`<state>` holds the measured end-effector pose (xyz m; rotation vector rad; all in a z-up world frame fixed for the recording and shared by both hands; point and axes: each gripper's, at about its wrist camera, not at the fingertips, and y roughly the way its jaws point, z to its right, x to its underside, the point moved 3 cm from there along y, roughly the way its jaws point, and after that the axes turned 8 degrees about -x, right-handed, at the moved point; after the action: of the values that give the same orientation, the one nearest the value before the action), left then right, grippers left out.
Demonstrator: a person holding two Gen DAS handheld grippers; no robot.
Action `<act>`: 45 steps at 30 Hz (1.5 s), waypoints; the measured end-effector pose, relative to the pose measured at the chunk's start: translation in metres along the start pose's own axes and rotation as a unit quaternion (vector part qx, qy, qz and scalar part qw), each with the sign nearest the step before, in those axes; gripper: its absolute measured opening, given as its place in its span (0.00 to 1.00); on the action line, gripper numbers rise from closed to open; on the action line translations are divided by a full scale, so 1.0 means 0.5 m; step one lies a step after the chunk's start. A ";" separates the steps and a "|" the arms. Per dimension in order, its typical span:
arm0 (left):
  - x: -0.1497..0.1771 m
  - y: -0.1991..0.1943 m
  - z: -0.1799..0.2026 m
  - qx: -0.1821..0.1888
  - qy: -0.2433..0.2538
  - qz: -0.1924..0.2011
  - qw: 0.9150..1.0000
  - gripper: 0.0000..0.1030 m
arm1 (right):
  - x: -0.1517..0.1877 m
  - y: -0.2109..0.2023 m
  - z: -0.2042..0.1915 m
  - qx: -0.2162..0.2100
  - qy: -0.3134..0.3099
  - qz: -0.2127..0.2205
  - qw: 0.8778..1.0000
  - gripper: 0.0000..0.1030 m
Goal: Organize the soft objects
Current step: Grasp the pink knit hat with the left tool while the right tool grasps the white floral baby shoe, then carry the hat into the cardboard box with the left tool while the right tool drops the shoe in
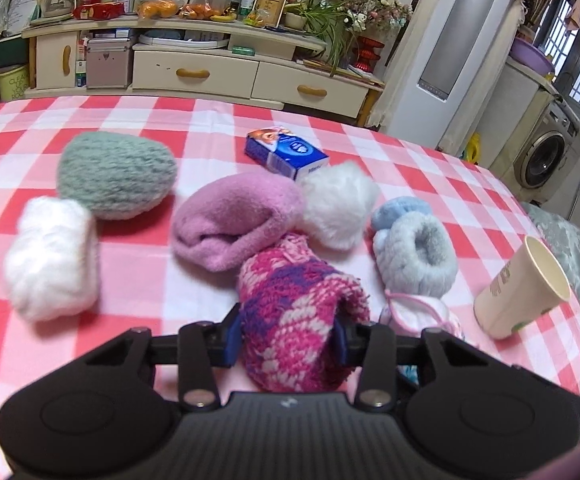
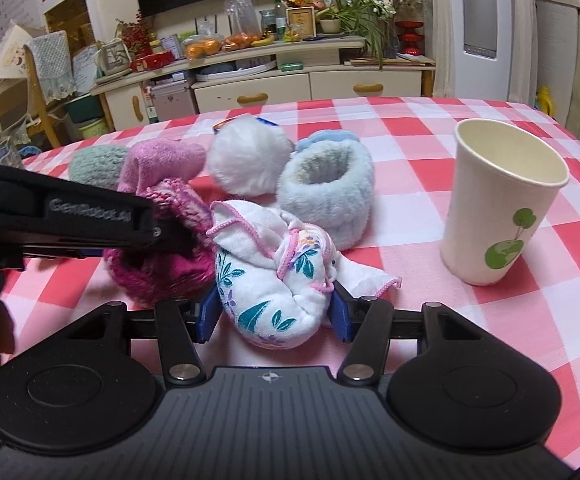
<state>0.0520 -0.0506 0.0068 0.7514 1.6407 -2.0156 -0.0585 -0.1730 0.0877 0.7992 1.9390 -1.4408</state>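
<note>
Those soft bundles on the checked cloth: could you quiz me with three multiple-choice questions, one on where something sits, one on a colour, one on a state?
1. Where is the paper cup?
A. right of the pale blue fluffy ring
B. left of the green knitted bundle
C. on the tissue pack

2. What colour is the bundle in the left gripper?
A. yellow
B. magenta, purple and white
C. black

3. How is the floral cloth bundle?
A. inside the cup
B. hanging
C. between the right gripper's pads

Key: A, the cup stands far right; B, the magenta knitted bundle shows these; C, blue pads flank it.

Magenta knit sock roll lies beside floral white cloth bundle, near pink, white, blue fluffy rolls.
</note>
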 end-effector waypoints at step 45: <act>-0.033 -0.218 -0.203 0.047 -0.075 0.095 0.991 0.39 | -0.042 -0.039 -0.096 -0.106 0.070 0.044 0.991 0.65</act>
<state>0.0092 0.0709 0.0834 0.7394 1.3447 -1.9728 -0.0646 -0.1337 0.1268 0.8926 2.0922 -1.1308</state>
